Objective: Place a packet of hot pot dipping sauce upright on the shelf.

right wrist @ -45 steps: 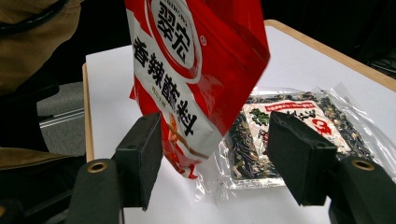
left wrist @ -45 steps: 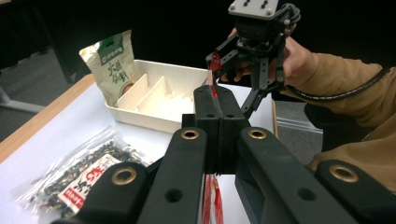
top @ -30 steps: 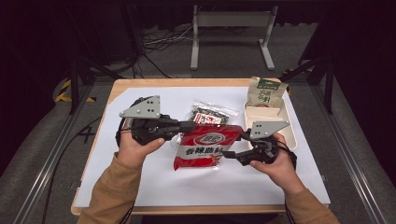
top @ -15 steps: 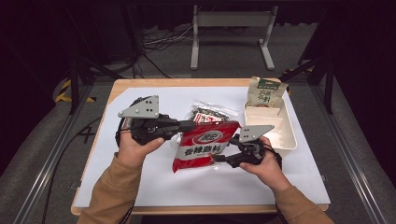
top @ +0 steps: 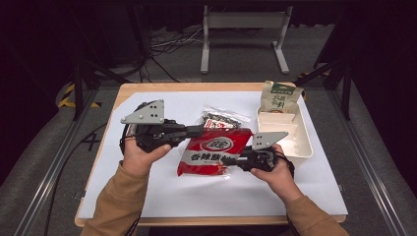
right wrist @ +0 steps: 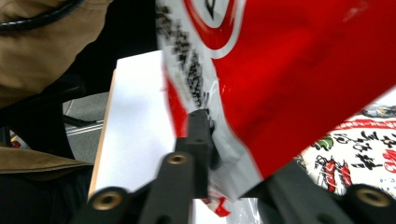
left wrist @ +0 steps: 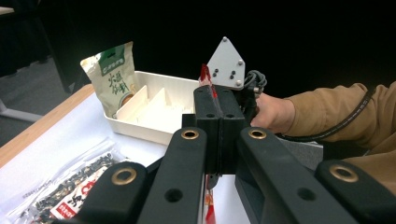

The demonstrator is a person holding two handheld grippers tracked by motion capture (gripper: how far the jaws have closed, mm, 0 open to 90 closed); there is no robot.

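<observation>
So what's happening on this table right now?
A person holds a red snack bag between two handheld grippers above the white table. The left gripper is shut on the bag's upper left edge; the right gripper has just been closing its jaws on the bag's lower right edge and now pinches it. A clear packet of dark snacks lies behind the bag. A green-topped pouch stands at the far end of the white divided tray.

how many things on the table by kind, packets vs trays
packets: 3 (red packet, clear packet, green-topped pouch)
trays: 1 (white tray)
total: 4
</observation>
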